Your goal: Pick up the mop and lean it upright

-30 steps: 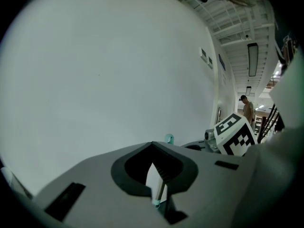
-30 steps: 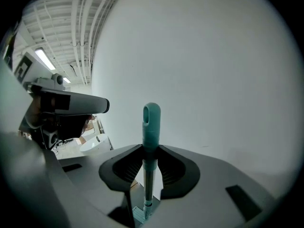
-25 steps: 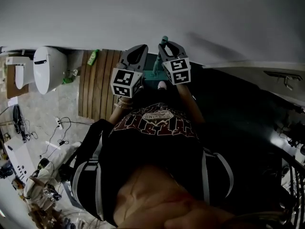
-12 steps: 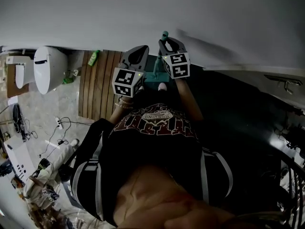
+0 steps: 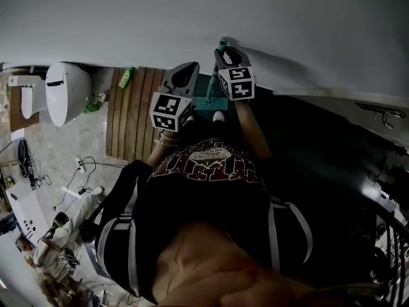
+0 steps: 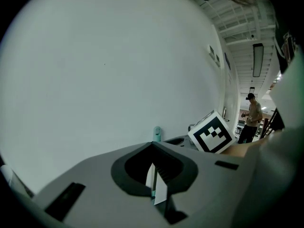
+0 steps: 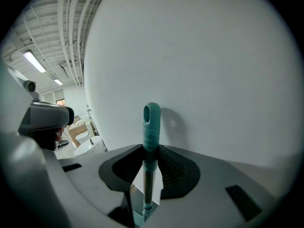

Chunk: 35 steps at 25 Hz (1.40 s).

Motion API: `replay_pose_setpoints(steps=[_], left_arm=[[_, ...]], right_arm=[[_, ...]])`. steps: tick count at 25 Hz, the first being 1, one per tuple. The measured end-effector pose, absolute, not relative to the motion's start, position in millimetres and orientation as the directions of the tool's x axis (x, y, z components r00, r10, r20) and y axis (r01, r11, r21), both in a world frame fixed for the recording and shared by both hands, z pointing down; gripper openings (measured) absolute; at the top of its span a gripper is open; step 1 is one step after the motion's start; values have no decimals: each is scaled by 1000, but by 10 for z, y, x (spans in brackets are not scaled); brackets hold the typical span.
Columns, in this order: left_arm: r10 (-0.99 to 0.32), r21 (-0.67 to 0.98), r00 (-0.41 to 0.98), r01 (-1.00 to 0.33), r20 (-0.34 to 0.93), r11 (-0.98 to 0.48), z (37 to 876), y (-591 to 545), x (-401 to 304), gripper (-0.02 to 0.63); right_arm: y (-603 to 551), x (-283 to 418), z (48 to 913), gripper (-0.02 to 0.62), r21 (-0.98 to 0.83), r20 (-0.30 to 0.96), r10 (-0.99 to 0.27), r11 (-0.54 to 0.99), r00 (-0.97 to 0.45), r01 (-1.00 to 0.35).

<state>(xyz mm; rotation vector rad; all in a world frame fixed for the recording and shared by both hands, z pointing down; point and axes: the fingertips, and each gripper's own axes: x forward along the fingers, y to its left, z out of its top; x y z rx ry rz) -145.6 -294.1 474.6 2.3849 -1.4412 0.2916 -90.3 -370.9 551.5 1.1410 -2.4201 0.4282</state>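
The mop stands nearly upright against the white wall (image 5: pixel 192 11). Its teal handle tip (image 5: pixel 222 43) is at the top and its teal head (image 5: pixel 208 101) on the floor below. My right gripper (image 5: pixel 229 55) is shut on the handle just under the teal grip (image 7: pixel 151 122), which sticks up between the jaws close to the wall. My left gripper (image 5: pixel 188 69) hovers a little left of the pole with nothing visibly held. In the left gripper view the mop tip (image 6: pixel 156 133) shows beyond the jaws, beside the right gripper's marker cube (image 6: pixel 212 133). How far the left jaws stand apart is unclear.
A white toilet (image 5: pixel 64 91) stands at the left. A wooden slat mat (image 5: pixel 137 107) with a green bottle (image 5: pixel 124 77) at its far end lies beside the mop. Cables (image 5: pixel 80 168) trail on the tiled floor. A person (image 6: pixel 250 118) stands far off.
The right gripper has carried the mop's handle tip closer to the wall, with its cube shifting the same way. The left gripper has barely moved.
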Motion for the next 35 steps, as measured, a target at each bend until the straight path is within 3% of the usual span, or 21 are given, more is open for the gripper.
replay_pose_setpoints(steps=[32,35], left_arm=[[-812,174,487,-873,321,-455,4705,-2992,-1349,38],[-810,175,495,-869,316,-463,4686,-2976,-1279,38]], right_arm=[[-3401,-720,5205,112,-102,445,-686,599,-575,-794],[-3335,-664,5098,77,-86,429,-696,603,-576,-793]])
